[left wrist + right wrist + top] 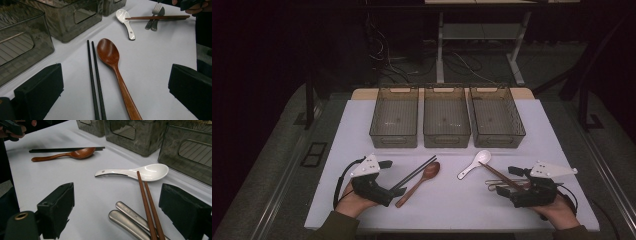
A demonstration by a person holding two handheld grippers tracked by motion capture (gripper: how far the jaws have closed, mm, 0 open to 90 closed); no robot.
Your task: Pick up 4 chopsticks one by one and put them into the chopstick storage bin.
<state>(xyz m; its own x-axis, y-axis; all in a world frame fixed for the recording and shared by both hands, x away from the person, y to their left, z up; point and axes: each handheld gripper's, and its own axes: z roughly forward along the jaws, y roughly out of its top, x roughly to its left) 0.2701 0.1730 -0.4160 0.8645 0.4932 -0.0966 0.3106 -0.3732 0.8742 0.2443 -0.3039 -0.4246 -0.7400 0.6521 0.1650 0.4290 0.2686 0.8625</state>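
Room: it is dark all around, with cables on the floor behind a table that has a white top.
Back row: three see-through grey bins sit side by side at the far edge, the left bin, the middle bin and the right bin. Nothing shows inside them.
Left gripper: a hand holds it near the front left of the table. Its two black jaws are spread wide apart and hold nothing.
Black chopsticks: the pair lies flat between the left jaws, side by side.
Wooden spoon: it is brown and lies just beside the black chopsticks, bowl pointing to the bins.
White soup spoon: it lies near the middle of the table.
Brown chopsticks: their tips rest on the white spoon's bowl.
Metal fork and spoon: they lie under the brown chopsticks.
Right gripper: a hand holds it at the front right. Its jaws are spread wide too, with the brown chopsticks and metal handles between them.
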